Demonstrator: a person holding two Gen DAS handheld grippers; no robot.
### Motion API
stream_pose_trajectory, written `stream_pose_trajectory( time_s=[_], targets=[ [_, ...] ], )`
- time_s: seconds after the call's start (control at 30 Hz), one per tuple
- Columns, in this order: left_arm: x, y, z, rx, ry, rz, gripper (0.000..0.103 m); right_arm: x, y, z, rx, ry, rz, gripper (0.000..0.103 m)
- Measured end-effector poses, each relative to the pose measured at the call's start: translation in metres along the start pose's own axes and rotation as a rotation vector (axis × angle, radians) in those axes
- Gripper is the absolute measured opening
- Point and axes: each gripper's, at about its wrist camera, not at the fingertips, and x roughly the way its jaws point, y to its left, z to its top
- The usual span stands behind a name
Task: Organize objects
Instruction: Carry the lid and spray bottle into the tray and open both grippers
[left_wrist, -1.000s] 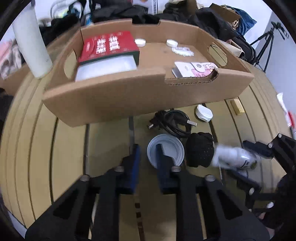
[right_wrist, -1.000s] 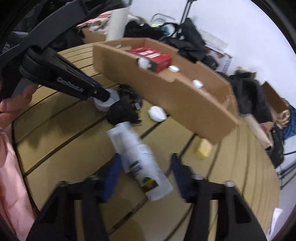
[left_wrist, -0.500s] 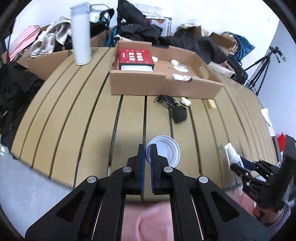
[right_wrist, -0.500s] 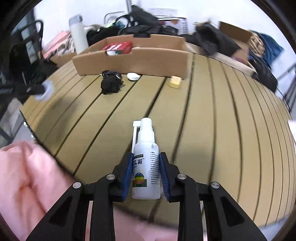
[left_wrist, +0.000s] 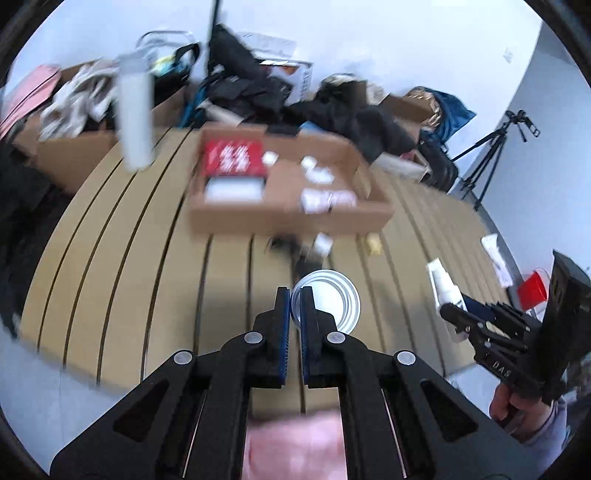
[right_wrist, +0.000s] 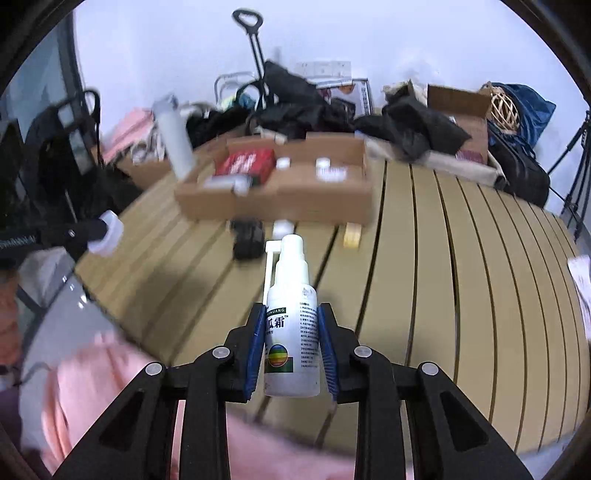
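Left gripper (left_wrist: 295, 295): jaws nearly closed, pinching the rim of a white lid (left_wrist: 327, 301), held in the air above the slatted table (left_wrist: 147, 266), fingers pointing toward it. Right gripper (right_wrist: 291, 325): blue pads (right_wrist: 255, 350) clamped on both sides of a white spray bottle (right_wrist: 291, 332), nozzle forward, also held above the table. Bare hand (left_wrist: 511, 406) wraps the right gripper's handle.

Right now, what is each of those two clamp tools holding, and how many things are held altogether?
White spray bottle, in the right gripper: 1
Round white lid, pinched at its rim by the left gripper: 1
Total held: 2
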Motion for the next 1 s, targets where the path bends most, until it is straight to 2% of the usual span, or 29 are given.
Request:
stream_pose_trajectory(
  time_s=[0.1,0.2,0.23,0.37,0.5,0.6,0.67,0.7,0.73,0.77,0.8,0.9,0.97,1.0],
  targets=[
    [0.044,-0.004,0.061,0.045,0.043,-0.008,0.002,0.023,-0.015,0.057,0.015,-0.018,0.017,0.030],
    [0.099,-0.002,0.118,0.045,0.115,0.008,0.002,0.066,-0.032,0.121,0.042,-0.007,0.018,0.030],
    [0.125,-0.002,0.139,0.052,0.148,0.024,0.002,0.084,-0.039,0.140,0.054,0.010,0.017,0.030],
    [0.205,0.006,0.182,0.069,0.259,0.087,0.002,0.163,-0.060,0.194,0.066,0.104,-0.052,0.030],
    [0.254,0.019,0.191,0.055,0.293,0.129,0.002,0.221,-0.075,0.210,0.079,0.173,-0.118,0.030],
    [0.275,0.030,0.191,0.007,0.298,0.118,0.003,0.253,-0.080,0.211,0.076,0.216,-0.167,0.031],
    [0.283,0.036,0.190,-0.009,0.307,0.113,0.006,0.258,-0.074,0.212,0.026,0.188,-0.187,0.032],
    [0.285,0.037,0.187,-0.004,0.315,0.105,0.008,0.259,-0.069,0.212,-0.009,0.186,-0.220,0.037],
    [0.285,0.038,0.186,0.002,0.321,0.104,0.011,0.260,-0.066,0.211,-0.029,0.182,-0.235,0.051],
    [0.283,0.039,0.184,0.004,0.323,0.102,0.014,0.259,-0.064,0.211,-0.037,0.176,-0.222,0.058],
    [0.278,0.040,0.183,0.003,0.318,0.092,0.016,0.257,-0.062,0.211,-0.033,0.174,-0.188,0.070],
    [0.253,0.043,0.186,0.009,0.289,0.085,0.034,0.247,-0.056,0.214,-0.041,0.160,-0.196,0.076],
    [0.228,0.042,0.189,0.031,0.260,0.125,0.069,0.232,-0.053,0.219,-0.035,0.149,-0.200,0.077],
    [0.210,0.041,0.191,0.049,0.232,0.151,0.071,0.224,-0.053,0.222,-0.023,0.149,-0.186,0.077]
  ],
)
